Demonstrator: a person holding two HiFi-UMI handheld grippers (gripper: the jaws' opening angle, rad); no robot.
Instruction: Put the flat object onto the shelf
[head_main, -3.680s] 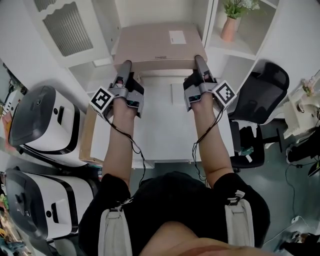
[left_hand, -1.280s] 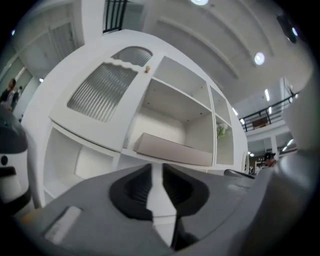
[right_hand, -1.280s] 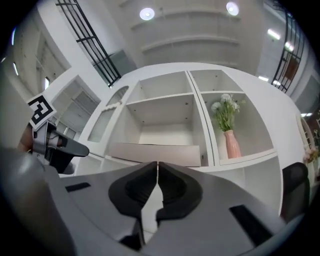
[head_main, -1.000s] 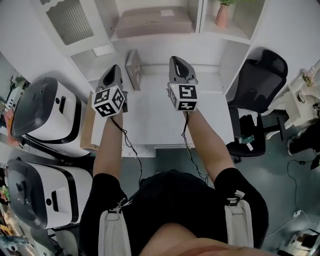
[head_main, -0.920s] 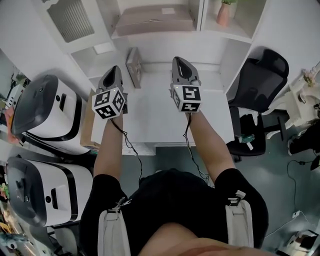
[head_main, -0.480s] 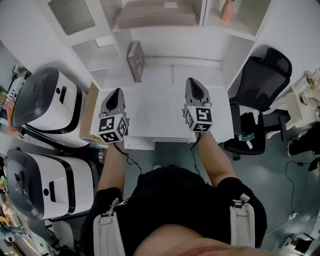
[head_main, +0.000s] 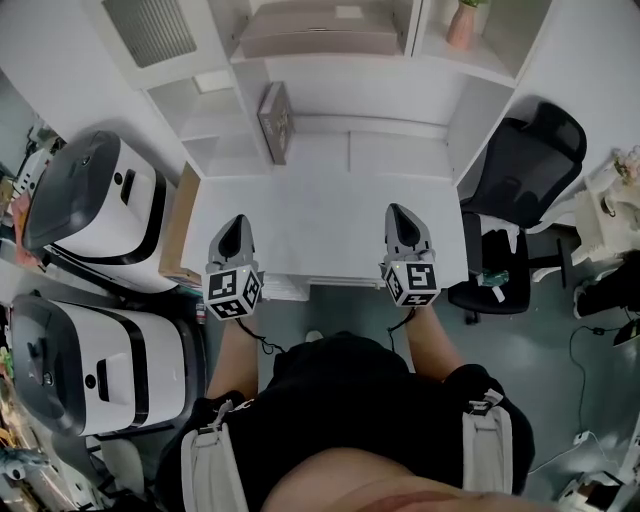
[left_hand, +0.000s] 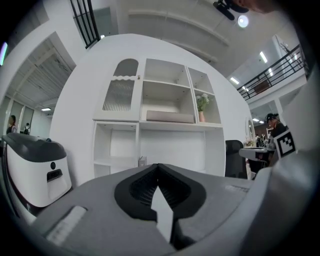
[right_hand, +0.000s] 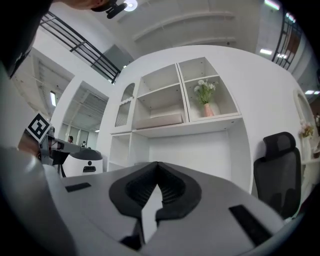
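Observation:
The flat brown box (head_main: 322, 30) lies on the upper board of the white shelf unit (head_main: 330, 66), far from both grippers. It also shows as a thin slab in the left gripper view (left_hand: 169, 116) and the right gripper view (right_hand: 159, 120). My left gripper (head_main: 236, 222) hovers over the white desk (head_main: 320, 190) near its front edge, jaws shut with nothing between them (left_hand: 158, 166). My right gripper (head_main: 398, 210) is level with it to the right, likewise shut and empty (right_hand: 157, 165).
A thin book-like item (head_main: 275, 120) stands upright at the desk's back left. A pink vase with a plant (head_main: 462, 25) occupies the shelf compartment to the right. Two white machines (head_main: 85, 215) stand left of the desk, a black chair (head_main: 520, 170) at the right. A brown board (head_main: 178, 225) leans on the desk's left side.
Both grippers held the box at the shelf, then let go. Over the last second they drew back toward the person and sank to the desk's front edge.

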